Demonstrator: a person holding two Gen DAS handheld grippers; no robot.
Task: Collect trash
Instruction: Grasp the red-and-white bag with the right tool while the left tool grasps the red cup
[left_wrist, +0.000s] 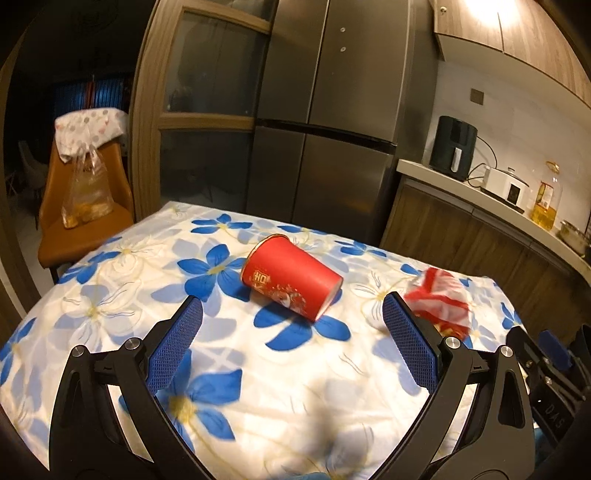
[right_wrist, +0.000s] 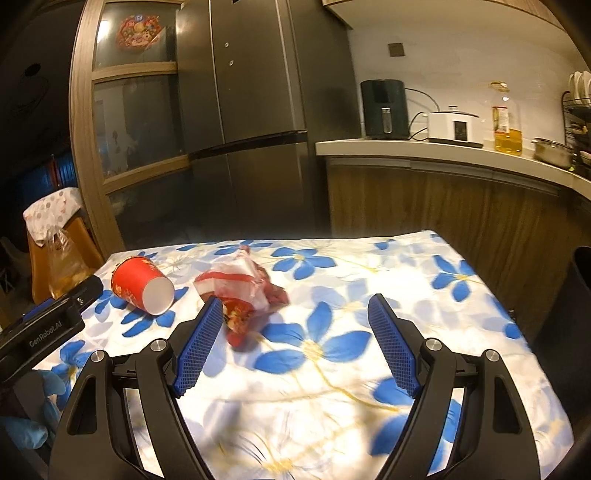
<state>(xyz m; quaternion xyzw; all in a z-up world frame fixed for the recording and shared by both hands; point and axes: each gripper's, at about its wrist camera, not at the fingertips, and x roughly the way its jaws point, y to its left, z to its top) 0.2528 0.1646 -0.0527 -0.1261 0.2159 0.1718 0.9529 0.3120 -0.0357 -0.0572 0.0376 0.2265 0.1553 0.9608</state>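
Red paper cup (left_wrist: 291, 277) lies on its side on the flowery worktop (left_wrist: 288, 384), crumpled wrapper (right_wrist: 243, 295) just beside it. Left gripper (left_wrist: 291, 332) and right gripper (right_wrist: 295, 332) both hover with fingers apart, holding nothing.

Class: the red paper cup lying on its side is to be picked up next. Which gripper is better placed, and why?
Left. The left gripper is open with the red cup lying just ahead between its fingers; the right gripper faces the crumpled wrapper instead.

Cup (left_wrist: 291, 277) on its side on table (left_wrist: 110, 295), wrapper (left_wrist: 439, 302) right.
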